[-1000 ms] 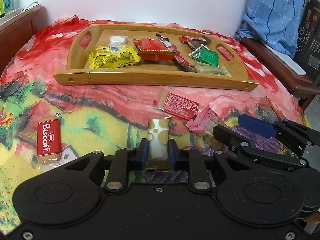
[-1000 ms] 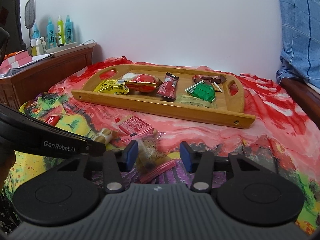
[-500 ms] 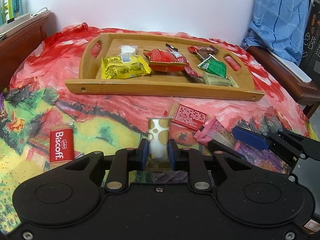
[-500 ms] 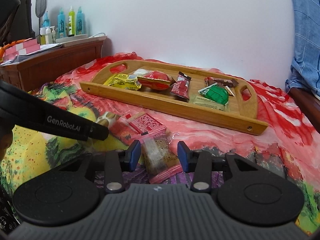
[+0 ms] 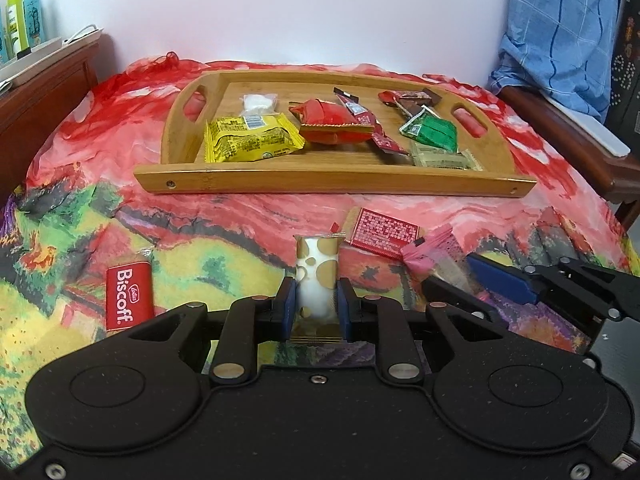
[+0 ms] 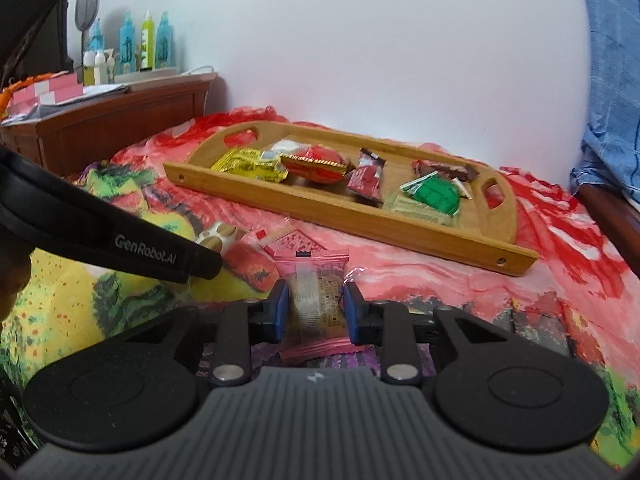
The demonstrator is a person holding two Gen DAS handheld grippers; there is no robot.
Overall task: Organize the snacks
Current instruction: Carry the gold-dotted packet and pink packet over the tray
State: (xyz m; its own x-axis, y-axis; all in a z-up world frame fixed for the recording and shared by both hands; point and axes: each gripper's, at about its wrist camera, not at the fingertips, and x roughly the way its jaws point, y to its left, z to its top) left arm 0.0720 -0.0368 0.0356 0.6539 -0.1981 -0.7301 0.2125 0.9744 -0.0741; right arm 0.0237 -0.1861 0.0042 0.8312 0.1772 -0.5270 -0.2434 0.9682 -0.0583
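My left gripper clamps a gold-spotted snack and my right gripper a pink-wrapped bar, both low over the cloth, likely bound for the wooden tray at twelve o'clock

Setting: a home, most likely a bedroom or living room. Evidence: soft surface draped with a printed red, yellow and green cloth; plain white wall behind. Wooden dresser at 10 o'clock in the right wrist view, carrying bottles, papers and what looks like a hand mirror. Blue checked fabric at 2 o'clock in the left wrist view, hanging over dark wooden furniture. Bamboo tray of packaged snacks sits on the cloth.
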